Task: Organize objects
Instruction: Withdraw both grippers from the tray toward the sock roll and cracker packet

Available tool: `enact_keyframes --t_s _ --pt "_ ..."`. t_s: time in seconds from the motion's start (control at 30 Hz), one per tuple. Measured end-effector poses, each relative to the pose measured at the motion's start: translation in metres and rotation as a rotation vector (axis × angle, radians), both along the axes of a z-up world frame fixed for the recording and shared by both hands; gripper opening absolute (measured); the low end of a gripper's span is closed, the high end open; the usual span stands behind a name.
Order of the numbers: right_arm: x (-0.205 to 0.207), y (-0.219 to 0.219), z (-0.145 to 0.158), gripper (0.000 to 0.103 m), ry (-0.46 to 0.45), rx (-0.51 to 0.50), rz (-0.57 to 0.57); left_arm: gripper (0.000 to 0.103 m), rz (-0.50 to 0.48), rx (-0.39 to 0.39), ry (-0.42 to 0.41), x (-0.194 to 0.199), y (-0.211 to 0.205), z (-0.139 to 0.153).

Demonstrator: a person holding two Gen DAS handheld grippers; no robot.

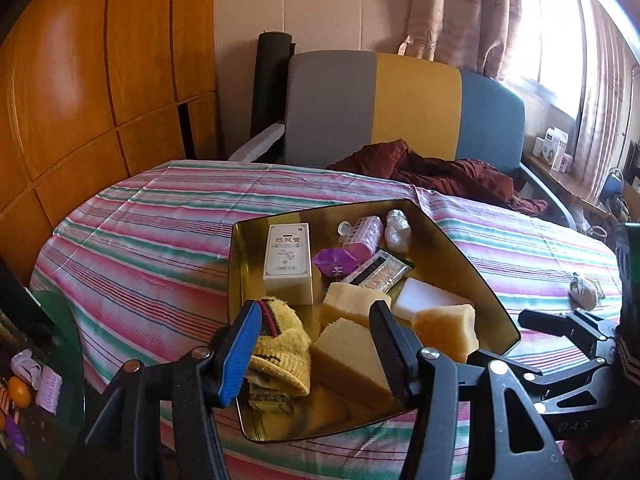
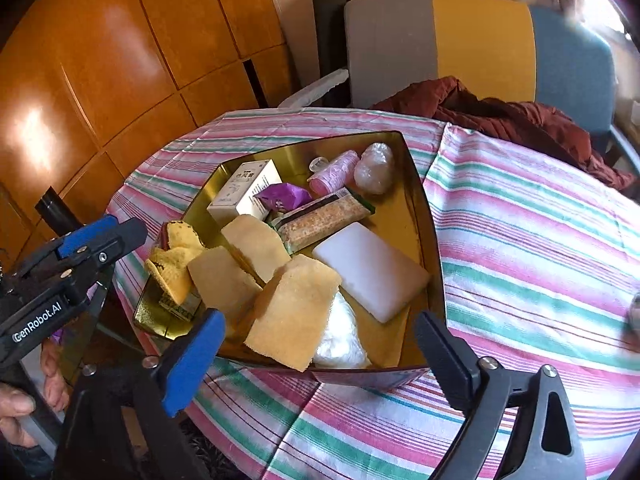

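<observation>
Glossy orange wood panelling (image 1: 80, 92) is covering the wall from nine to eleven o'clock, catching a bright sheen of daylight. A cream wall (image 1: 320, 4) is showing at twelve. Beneath it a chair back (image 1: 404, 108) in grey, yellow and blue bands is standing behind the table, with a dark red garment (image 1: 444, 176) lying crumpled over its seat. A striped tablecloth (image 1: 152, 240) (pink, green and white) is spreading across the middle. At two o'clock, patterned curtains (image 1: 452, 4) are hanging beside a glaring window (image 1: 556, 28), above a cluttered sill (image 1: 556, 152).
</observation>
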State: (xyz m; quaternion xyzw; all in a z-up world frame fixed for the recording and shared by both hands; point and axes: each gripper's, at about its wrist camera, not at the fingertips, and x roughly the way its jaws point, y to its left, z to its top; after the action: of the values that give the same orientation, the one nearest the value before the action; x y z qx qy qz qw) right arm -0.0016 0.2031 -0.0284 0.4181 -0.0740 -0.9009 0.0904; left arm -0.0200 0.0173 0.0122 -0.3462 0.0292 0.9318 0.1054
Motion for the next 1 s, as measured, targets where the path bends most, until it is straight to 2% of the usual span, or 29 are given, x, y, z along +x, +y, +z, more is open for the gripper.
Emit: enact_keyframes --t_s 0.07,0.27,0.4,0.77,1.0 --pt "0.002 0.001 0.002 0.103 0.011 0.006 -0.006 0.057 -0.004 -0.002 0.001 0.001 0.001 0.0" --pt "0.006 0.011 0.005 0.103 0.021 0.004 -0.032 0.057 -0.017 -0.009 0.004 0.004 0.005 0.002" --pt "0.012 0.028 0.006 0.103 0.024 0.015 -0.087 0.057 -0.021 -0.005 -0.001 0.005 0.006 0.003" --pt "0.029 0.104 0.001 0.103 -0.011 0.131 -0.247 0.057 -0.063 0.02 -0.001 0.004 0.015 0.008" --pt "0.045 0.175 0.007 0.103 -0.028 0.181 -0.398 0.057 -0.112 0.045 0.004 0.001 0.03 0.014"
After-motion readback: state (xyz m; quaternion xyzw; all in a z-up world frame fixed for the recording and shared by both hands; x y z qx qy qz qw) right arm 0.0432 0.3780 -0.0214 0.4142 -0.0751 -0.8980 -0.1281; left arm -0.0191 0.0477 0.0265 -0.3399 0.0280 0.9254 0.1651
